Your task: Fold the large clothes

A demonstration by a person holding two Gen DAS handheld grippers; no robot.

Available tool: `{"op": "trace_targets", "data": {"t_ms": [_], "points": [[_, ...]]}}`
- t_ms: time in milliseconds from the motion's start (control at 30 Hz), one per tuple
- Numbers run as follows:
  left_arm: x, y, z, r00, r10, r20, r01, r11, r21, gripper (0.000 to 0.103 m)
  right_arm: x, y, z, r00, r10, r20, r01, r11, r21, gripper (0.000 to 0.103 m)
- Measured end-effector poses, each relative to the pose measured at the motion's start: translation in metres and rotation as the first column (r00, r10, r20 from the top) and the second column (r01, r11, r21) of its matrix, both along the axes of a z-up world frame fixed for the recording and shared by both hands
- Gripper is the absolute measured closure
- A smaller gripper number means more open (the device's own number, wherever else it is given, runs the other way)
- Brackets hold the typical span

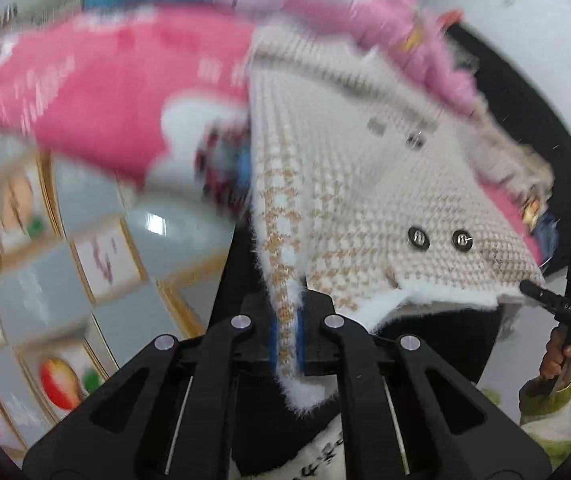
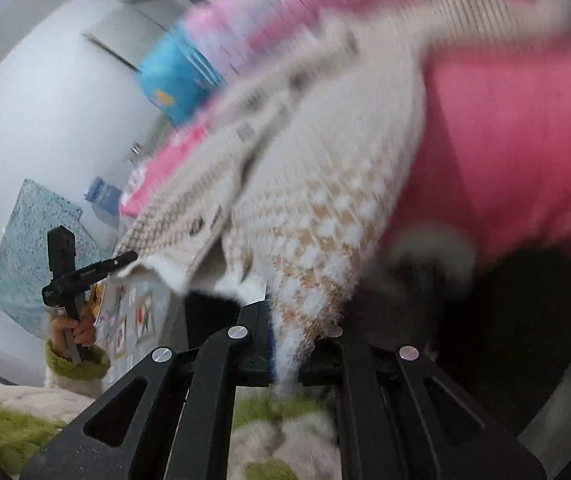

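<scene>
A cream and tan houndstooth knit cardigan point(image 1: 349, 184) with dark snap buttons and a fluffy white hem hangs stretched in the air. My left gripper point(image 1: 287, 344) is shut on its hem edge. My right gripper point(image 2: 285, 354) is shut on the other hem corner; the cardigan point(image 2: 309, 200) fills this blurred view. Each gripper shows in the other's view: the right one point(image 1: 545, 294) pinching the hem at the right, the left one point(image 2: 123, 260) pinching it at the left.
A pink printed blanket point(image 1: 97, 92) and a fuzzy pink garment point(image 1: 417, 32) lie behind the cardigan. A tiled picture mat point(image 1: 57, 272) covers the floor at the left. A blue bag point(image 2: 177, 76) and a patterned teal cushion point(image 2: 29, 252) stand by the white wall.
</scene>
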State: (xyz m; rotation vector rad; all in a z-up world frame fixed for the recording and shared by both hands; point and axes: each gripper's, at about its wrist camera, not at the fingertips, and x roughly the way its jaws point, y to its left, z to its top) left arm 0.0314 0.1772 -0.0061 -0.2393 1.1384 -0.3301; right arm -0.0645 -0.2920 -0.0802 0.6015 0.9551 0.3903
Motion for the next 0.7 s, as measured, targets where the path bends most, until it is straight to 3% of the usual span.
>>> {"op": "trace_targets", "data": {"t_ms": [67, 133, 200, 233, 267, 300, 333, 400, 533, 700], "points": [[0.007, -0.005, -0.047, 0.992, -0.013, -0.123, 0.014, 1.0, 0.003, 0.096, 0.01, 0.001, -0.05, 0.991, 0.009, -0.132, -0.012, 1.0, -0.021, 0.095], [0.012, -0.009, -0.073, 0.984, -0.012, -0.175, 0.021, 0.998, 0.052, 0.091, 0.016, 0.001, -0.069, 0.982, -0.006, -0.189, -0.006, 0.998, -0.061, 0.095], [0.012, -0.009, -0.073, 0.984, -0.01, -0.177, 0.025, 0.996, 0.083, 0.082, 0.021, -0.004, -0.074, 0.976, -0.012, -0.218, -0.011, 0.995, -0.102, 0.092], [0.012, -0.009, -0.067, 0.984, -0.016, -0.175, 0.032, 0.996, 0.087, 0.077, 0.021, -0.008, -0.068, 0.975, -0.005, -0.222, -0.025, 0.991, -0.13, 0.083], [0.01, -0.006, -0.061, 0.985, -0.016, -0.17, 0.033, 0.995, 0.098, 0.061, 0.017, -0.012, -0.061, 0.975, -0.004, -0.22, -0.035, 0.985, -0.171, 0.068], [0.008, -0.003, -0.052, 0.988, -0.009, -0.157, 0.028, 0.993, 0.115, 0.047, 0.017, -0.015, -0.051, 0.977, -0.011, -0.213, -0.036, 0.976, -0.215, 0.06], [0.006, 0.0, -0.046, 0.99, -0.003, -0.142, 0.022, 0.991, 0.129, 0.045, 0.018, -0.018, -0.04, 0.979, -0.018, -0.204, -0.034, 0.968, -0.25, 0.048], [-0.002, 0.003, -0.03, 0.994, 0.006, -0.112, 0.012, 0.987, 0.159, 0.044, 0.015, -0.031, -0.019, 0.984, -0.032, -0.173, -0.019, 0.958, -0.285, 0.046], [0.015, 0.009, 0.015, 0.999, 0.051, 0.018, -0.054, 0.978, 0.201, 0.036, 0.031, -0.068, 0.036, 0.998, -0.063, -0.03, 0.056, 0.979, -0.194, 0.041], [0.089, -0.033, 0.046, 0.981, 0.033, 0.19, -0.094, 0.942, 0.323, 0.032, 0.125, -0.076, 0.076, 0.988, -0.059, 0.14, 0.076, 0.991, -0.114, 0.04]]}}
